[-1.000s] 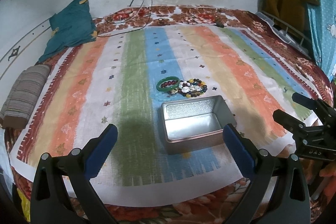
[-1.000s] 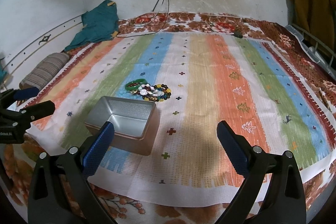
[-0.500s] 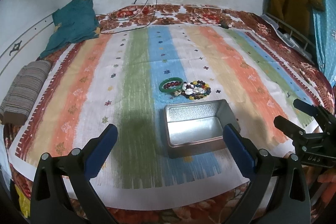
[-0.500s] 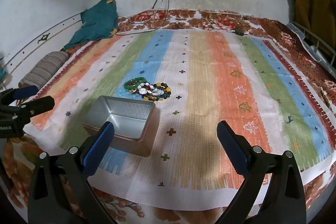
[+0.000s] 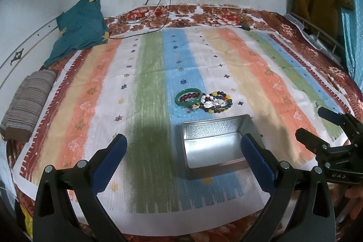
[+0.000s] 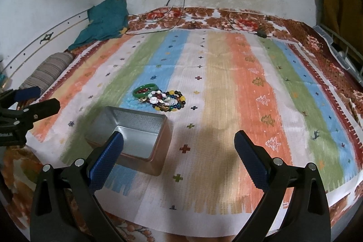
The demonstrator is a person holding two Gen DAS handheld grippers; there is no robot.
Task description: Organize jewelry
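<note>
L view alone shows the right gripper point(image 5: 317, 126), R view alone the left gripper point(image 6: 36, 99), both w/ ribbed blue fingers point(image 6: 106, 158) spread wide, empty; glossy round beads point(image 5: 216, 102) and green bangle point(image 5: 188, 96) lie on woven striped mat point(image 5: 249, 74), just behind rectangular embossed metal tin point(image 5: 215, 144).

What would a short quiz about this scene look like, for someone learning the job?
1. True or false: the metal tin already holds jewelry.
2. The green bangle lies: A) inside the tin, B) beside the bead bracelets on the striped cloth, C) in a gripper.
3. Fill in: both the left gripper and the right gripper are ____.

Key: 1 false; 2 B; 3 open.
</note>
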